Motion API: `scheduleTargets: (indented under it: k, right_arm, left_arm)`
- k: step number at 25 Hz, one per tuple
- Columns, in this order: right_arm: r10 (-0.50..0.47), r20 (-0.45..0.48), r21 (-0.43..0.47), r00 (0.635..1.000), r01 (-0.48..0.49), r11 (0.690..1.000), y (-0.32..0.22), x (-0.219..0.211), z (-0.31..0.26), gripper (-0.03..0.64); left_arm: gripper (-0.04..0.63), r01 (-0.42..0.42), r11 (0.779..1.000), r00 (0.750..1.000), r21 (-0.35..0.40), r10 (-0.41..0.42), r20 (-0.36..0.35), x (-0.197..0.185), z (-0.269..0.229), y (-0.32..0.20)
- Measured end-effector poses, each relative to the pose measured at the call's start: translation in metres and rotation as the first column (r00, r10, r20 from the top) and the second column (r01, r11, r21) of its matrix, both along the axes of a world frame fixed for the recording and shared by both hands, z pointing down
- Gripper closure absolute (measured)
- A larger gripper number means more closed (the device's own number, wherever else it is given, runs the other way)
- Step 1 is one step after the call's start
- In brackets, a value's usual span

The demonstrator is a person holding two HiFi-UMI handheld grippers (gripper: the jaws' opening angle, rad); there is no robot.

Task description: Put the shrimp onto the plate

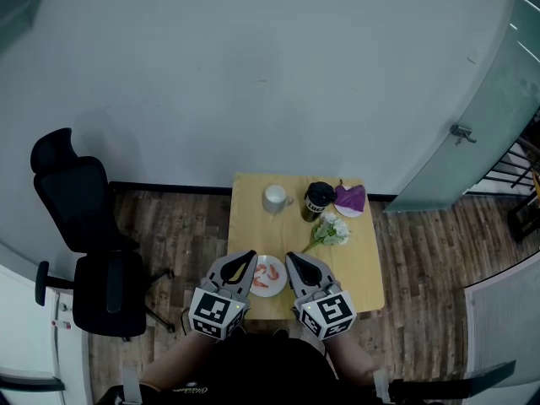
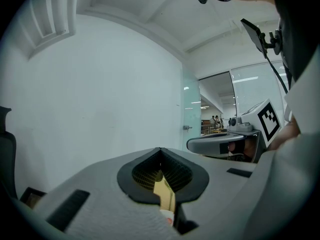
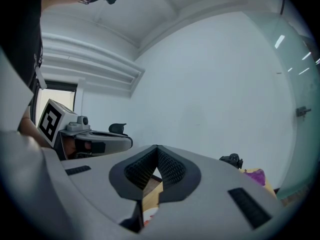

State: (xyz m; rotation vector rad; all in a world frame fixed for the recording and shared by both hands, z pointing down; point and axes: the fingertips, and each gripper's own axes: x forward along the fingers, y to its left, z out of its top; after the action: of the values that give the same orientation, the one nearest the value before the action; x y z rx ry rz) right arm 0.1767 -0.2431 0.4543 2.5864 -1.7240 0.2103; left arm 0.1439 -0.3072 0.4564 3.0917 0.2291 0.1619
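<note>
I'm looking down at a pale grey-white wall (image 1: 253, 74) meeting a dark wood-plank floor (image 1: 181, 234), with a frosted glass door (image 1: 481, 133) on the right. A black office chair on castors (image 1: 93, 260) stands well to the left of a small square light-wood table (image 1: 359, 268).

My left gripper (image 1: 252, 255) and my right gripper (image 1: 289, 257) hover side by side over the table's near edge. In the left gripper view the left gripper's (image 2: 160, 150) jaws are clenched tip to tip with nothing between them; only a sliver of tabletop shows through the gap behind the tips. The right gripper view shows the same for the right gripper (image 3: 157, 147): tips pressed together, empty.

Mid-table lies a small bunch of white flowers with green stems (image 1: 331, 230). Behind it are a purple cloth-like thing (image 1: 349, 197), a black cup (image 1: 318, 199) and a white mug (image 1: 274, 197).

The round white plate (image 1: 279, 289) sits at the near edge, between the two grippers. The orange-pink shrimp (image 1: 260, 271) lie on the plate.
</note>
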Motion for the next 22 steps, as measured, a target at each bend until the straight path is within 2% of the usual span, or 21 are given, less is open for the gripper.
scheduleTargets:
  k: [22]
  right_arm:
    - [0.014,0.001,-0.005,1.000,-0.014,1.000,0.000,0.007,0.004,0.615]
  left_arm:
    - [0.594,0.011,1.000,1.000,-0.021,-0.011,0.014,0.003,0.010,-0.006]
